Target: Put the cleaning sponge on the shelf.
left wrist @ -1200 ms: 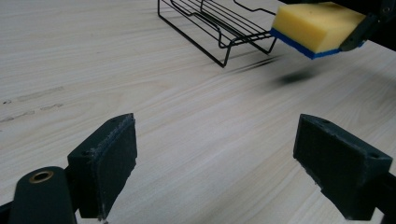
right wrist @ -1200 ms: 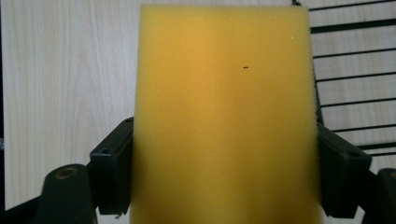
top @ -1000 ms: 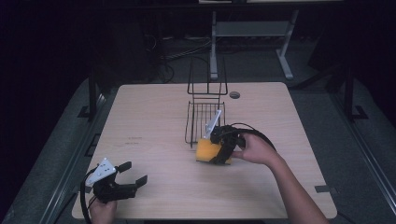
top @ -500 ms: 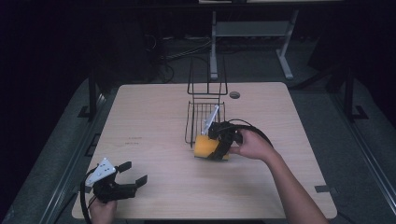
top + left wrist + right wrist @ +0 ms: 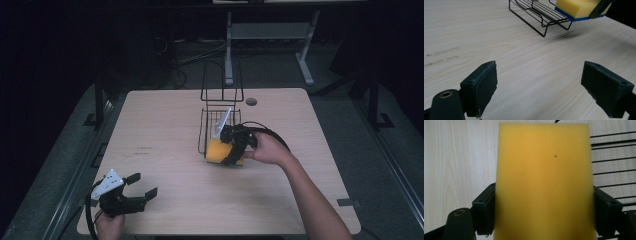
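Right gripper (image 5: 231,150) has its jaws clamped on both sides of the yellow sponge (image 5: 218,150), holding it just off the bench (image 5: 160,125) at the near end of the black wire rack (image 5: 218,117). Left gripper (image 5: 142,187) sits well away from the rack at the bench's near corner, jaws spread wide, gripping nothing.

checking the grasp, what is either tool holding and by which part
The right tool grips the yellow sponge across its two long sides, near one end. The left tool is open and holds nothing.
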